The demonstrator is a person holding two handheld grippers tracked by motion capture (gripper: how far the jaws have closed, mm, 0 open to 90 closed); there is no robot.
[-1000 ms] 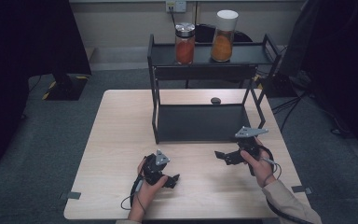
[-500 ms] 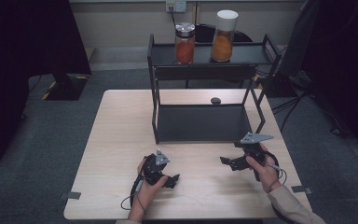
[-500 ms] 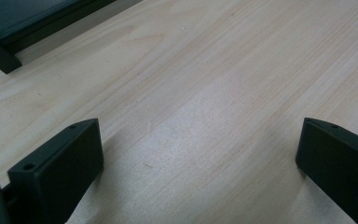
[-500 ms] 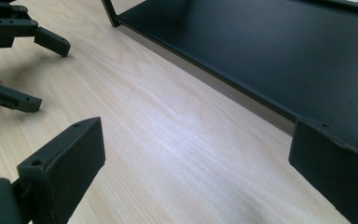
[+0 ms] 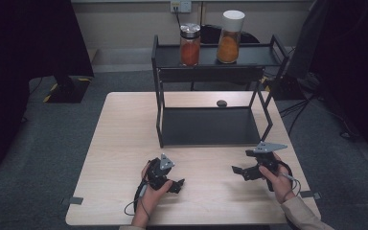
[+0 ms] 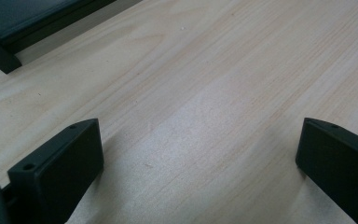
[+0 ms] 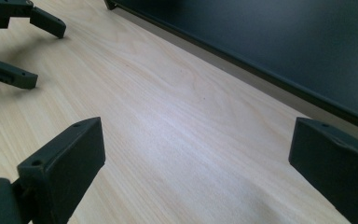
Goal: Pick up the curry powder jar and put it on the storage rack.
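Lab-like room, grey carpet [image 5: 38,143], taped-down table [image 5: 124,143], wall socket [image 5: 180,5]

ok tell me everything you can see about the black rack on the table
The rack is a two-tier shelf of what looks like black metal, standing upright at the far middle of the table. Thin legs with slanted braces carry a railed upper shelf over a flat lower tray that sits on the wood. Two jars stand on top: a red jar with a silvery lid and an orange jar with a white lid. The lower tray holds nothing. Both grippers, left and right, are open and apart from it.
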